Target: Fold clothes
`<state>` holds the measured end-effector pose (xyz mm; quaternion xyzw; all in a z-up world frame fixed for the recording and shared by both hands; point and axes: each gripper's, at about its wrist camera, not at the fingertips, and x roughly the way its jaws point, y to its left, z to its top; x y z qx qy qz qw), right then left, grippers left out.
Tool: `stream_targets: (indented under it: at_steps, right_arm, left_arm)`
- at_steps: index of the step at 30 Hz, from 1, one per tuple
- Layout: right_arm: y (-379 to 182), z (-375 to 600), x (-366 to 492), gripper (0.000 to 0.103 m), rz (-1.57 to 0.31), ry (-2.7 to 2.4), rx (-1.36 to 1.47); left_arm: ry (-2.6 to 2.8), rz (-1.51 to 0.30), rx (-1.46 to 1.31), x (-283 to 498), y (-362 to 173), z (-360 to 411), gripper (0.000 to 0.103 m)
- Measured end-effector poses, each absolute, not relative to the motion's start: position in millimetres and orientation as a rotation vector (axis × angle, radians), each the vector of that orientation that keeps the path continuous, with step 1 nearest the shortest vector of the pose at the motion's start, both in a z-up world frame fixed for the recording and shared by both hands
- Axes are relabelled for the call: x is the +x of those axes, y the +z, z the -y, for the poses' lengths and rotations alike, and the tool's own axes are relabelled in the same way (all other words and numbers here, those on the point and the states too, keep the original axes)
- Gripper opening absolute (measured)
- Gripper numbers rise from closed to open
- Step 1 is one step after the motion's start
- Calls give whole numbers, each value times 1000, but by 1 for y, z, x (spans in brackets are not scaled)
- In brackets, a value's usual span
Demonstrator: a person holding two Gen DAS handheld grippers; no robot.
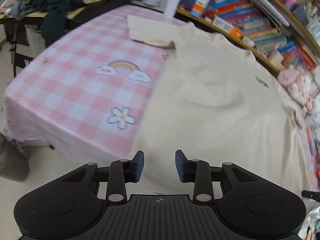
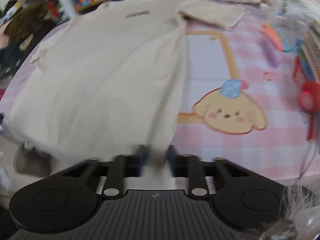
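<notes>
Lying flat, chest print up, the cream T-shirt (image 1: 216, 92) covers the pink checked tablecloth (image 1: 80, 60), both sleeves spread, ready for a first fold. Left gripper (image 1: 159, 165) hovers over the near hem, jaws apart, nothing pinched. Right gripper (image 2: 155, 158) is blurred; jaws look nearly together on the near-right hem, grip uncertain. Bookshelf (image 1: 250, 24) beyond.

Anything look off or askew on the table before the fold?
Nothing damaged or spilled. The cream T-shirt lies flat and chest-up on the pink checked tablecloth, with a few shallow wrinkles mid-body and its hem hanging over the near table edge. Pens and markers clutter the cloth's far right side.
</notes>
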<state>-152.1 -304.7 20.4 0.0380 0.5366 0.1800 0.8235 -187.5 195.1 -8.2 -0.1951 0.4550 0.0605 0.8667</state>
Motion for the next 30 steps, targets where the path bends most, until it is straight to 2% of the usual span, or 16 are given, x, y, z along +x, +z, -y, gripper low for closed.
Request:
stream_targets:
  at_steps: [3, 6, 8, 10, 13, 16, 18, 19, 20, 21, 24, 30]
  right_arm:
    - [46, 321, -155, 6, -1140, 430, 431]
    - [67, 327, -162, 9, -1081, 363, 419]
    - [72, 328, -166, 23, -1062, 307, 332]
    - [65, 326, -168, 28, -1077, 251, 161]
    - [49, 330, -170, 45, -1072, 304, 151]
    - [32, 321, -169, 43, -1083, 323, 119]
    - [24, 313, -169, 38, -1092, 327, 93]
    - [23, 310, -171, 32, -1093, 331, 87]
    - [21, 308, -172, 10, -1094, 336, 80]
    - [23, 307, -174, 3, -1110, 350, 96]
    - [36, 329, -176, 3, -1091, 333, 310]
    - [32, 342, -175, 8, -1118, 196, 258]
  left_arm:
    - [118, -972, -402, -183, -12, -193, 34]
    - [131, -975, -418, -182, -11, -197, 34]
    - [139, -977, -426, -183, -9, -201, 34]
    - [149, -978, -424, -183, -8, -205, 34]
    - [160, -981, -436, -183, -8, -209, 34]
    - [153, -986, -437, -181, -9, -207, 34]
    - [140, -992, -418, -178, -9, -202, 34]
    - [134, -995, -403, -176, -9, -199, 34]
    - [129, -998, -387, -174, -8, -197, 34]
    - [123, -999, -372, -172, -7, -195, 34]
    - [105, -993, -339, -168, -3, -190, 34]
    - [106, -960, -319, -155, 5, -191, 34]
